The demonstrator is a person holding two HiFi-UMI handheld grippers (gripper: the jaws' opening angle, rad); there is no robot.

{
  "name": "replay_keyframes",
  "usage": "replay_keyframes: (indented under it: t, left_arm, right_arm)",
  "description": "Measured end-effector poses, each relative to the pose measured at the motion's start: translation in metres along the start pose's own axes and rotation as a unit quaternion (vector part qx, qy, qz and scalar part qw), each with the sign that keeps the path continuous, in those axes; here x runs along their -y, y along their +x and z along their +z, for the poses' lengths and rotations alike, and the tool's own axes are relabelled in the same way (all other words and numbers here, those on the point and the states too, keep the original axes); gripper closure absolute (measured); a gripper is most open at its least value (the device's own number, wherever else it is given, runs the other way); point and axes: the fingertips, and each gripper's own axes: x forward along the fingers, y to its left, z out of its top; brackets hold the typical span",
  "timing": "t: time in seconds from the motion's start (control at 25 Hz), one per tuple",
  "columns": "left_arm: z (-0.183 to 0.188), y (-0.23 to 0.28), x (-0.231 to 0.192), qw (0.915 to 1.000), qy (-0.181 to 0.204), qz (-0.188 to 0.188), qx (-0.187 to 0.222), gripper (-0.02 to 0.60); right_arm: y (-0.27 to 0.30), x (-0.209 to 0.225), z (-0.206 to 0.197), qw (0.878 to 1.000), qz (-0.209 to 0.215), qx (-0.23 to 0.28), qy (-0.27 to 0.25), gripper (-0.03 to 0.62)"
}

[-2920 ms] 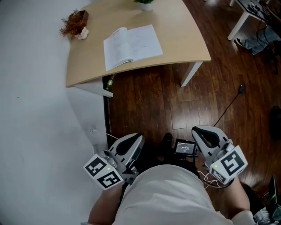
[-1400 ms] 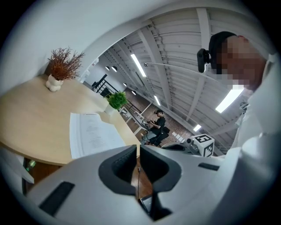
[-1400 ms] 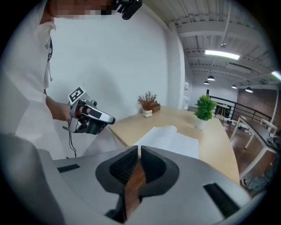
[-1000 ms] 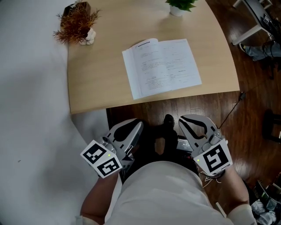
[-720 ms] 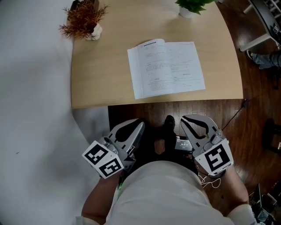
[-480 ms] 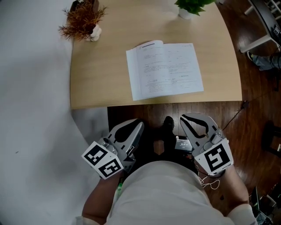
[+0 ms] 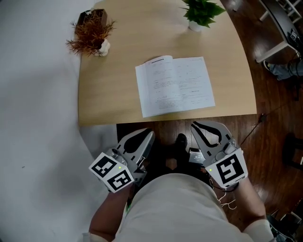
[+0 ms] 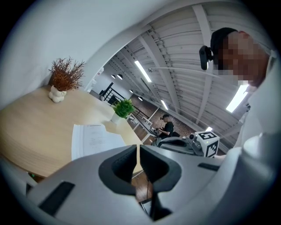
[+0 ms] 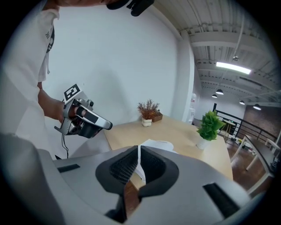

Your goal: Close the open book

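The book (image 7: 174, 85) lies open and flat on the pale wooden surface (image 7: 109, 99), close to the near edge, both halves of printed pages facing up and the spine running away from the person at a slight slant. A small green potted plant (image 7: 201, 13) stands beyond it and a bunch of dried reddish twigs (image 7: 91, 34) sits at the far left corner, both well apart from the book.

Neither gripper has reached the book. The left gripper (image 8: 137, 149) and the right gripper (image 9: 138, 151) hang low near the person's body, short of the surface's near edge and over the dark wooden floor (image 7: 279, 118). In each gripper's own view the fingers are pressed together with only a thin slit between them and nothing held.

This looks like the approach, with the closing itself not yet begun. The next move likely calls for bringing one gripper up to an outer edge of the book, parting its fingers to catch that edge or slipping a finger under it, then swinging that half over the spine onto the other. The other gripper could steady the opposite half so the book does not slide
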Motion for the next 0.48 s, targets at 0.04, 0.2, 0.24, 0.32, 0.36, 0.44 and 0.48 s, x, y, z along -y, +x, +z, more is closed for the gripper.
replay_keyframes:
  t: [0.04, 0.2, 0.24, 0.32, 0.36, 0.44, 0.48]
  left_arm:
    - [0.000, 0.002, -0.001, 1.0000, 0.001, -0.001, -0.002, 0.583]
    - [-0.003, 0.008, -0.008, 1.0000, 0.000, -0.001, -0.009, 0.583]
    - [-0.005, 0.010, -0.010, 0.9999, -0.001, 0.000, -0.011, 0.583]
    - [-0.009, 0.014, -0.016, 0.9999, -0.001, 0.001, -0.014, 0.583]
    - [-0.011, 0.015, -0.020, 0.9999, -0.002, 0.002, -0.016, 0.583]
    - [-0.016, 0.019, -0.027, 0.9998, -0.002, 0.002, -0.018, 0.583]
    - [-0.019, 0.021, -0.031, 0.9998, -0.002, 0.001, -0.020, 0.583]
  right_arm:
    - [0.003, 0.000, 0.001, 1.000, 0.001, -0.001, -0.006, 0.591]
    - [0.017, -0.002, 0.004, 1.000, 0.011, -0.008, -0.024, 0.591]
    - [0.022, -0.002, 0.003, 1.000, 0.014, -0.010, -0.026, 0.591]
    - [0.033, -0.004, 0.000, 0.999, 0.022, -0.012, -0.031, 0.591]
    - [0.038, -0.005, -0.001, 0.999, 0.026, -0.014, -0.034, 0.591]
    - [0.050, -0.007, -0.004, 0.998, 0.033, -0.017, -0.041, 0.591]
    - [0.055, -0.009, -0.006, 0.998, 0.037, -0.020, -0.045, 0.591]
